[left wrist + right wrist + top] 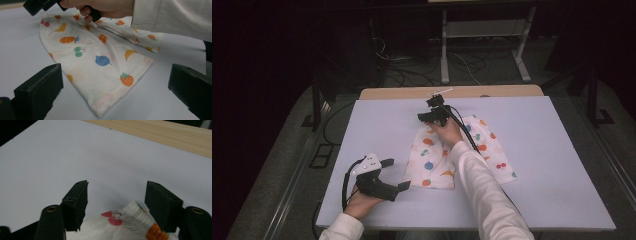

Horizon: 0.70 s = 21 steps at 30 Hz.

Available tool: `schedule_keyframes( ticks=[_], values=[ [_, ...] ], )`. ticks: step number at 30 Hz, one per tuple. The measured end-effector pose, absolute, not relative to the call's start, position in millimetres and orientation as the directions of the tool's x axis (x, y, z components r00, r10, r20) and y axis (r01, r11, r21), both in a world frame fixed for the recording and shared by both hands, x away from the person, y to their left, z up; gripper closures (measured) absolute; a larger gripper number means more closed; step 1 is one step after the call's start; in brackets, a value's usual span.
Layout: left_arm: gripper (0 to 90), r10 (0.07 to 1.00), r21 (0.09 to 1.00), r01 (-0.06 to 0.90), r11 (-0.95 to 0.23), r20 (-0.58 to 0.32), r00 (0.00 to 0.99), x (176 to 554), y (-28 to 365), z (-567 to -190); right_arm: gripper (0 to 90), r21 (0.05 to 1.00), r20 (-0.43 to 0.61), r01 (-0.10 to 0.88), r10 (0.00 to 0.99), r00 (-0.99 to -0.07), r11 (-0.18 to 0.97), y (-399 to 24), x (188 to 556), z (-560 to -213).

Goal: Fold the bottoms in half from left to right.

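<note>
Table: a white table top (537, 165) carried everything, with a wooden strip along its far edge.
Garment: fruit-printed shorts (434, 165) lay flat near the middle of the table, waistband at the far end.
Right gripper: the right gripper (428, 118) sat at the waistband, jaws apart, the ribbed band (136, 216) between them but not pinched.
Left gripper: the left gripper (398, 174) waited just beside the near hem, jaws wide apart, holding nothing.

Cloth (447, 155) on table (552, 165) centre
</note>
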<state>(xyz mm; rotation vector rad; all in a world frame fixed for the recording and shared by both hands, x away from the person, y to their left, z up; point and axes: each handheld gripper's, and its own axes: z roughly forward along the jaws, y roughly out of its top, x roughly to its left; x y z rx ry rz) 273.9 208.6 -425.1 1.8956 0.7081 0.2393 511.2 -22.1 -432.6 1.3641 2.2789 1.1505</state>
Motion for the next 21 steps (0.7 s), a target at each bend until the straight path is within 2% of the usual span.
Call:
schedule_keyframes(
  ticks=[5, 12, 21],
  values=[
    [0.0, 0.57, 0.887, 0.364, -0.283, -0.15, 0.808, 273.8, 207.7, -425.5, 49.0, 0.723, 0.158, 0.65, 0.86, -0.485, 0.233, -20.6, 514.7, -433.7],
    [0.0, 0.571, 0.888, 0.364, -0.282, -0.149, 0.807, 274.1, 208.0, -425.5, 62.2, 0.707, 0.202, 0.683, 0.873, -0.443, 0.183, -22.4, 519.0, -434.6],
    [0.0, 0.571, 0.888, 0.363, -0.281, -0.149, 0.807, 274.3, 208.3, -425.5, 72.8, 0.671, 0.18, 0.715, 0.892, -0.415, 0.198, -19.3, 519.9, -441.3]
  ],
)
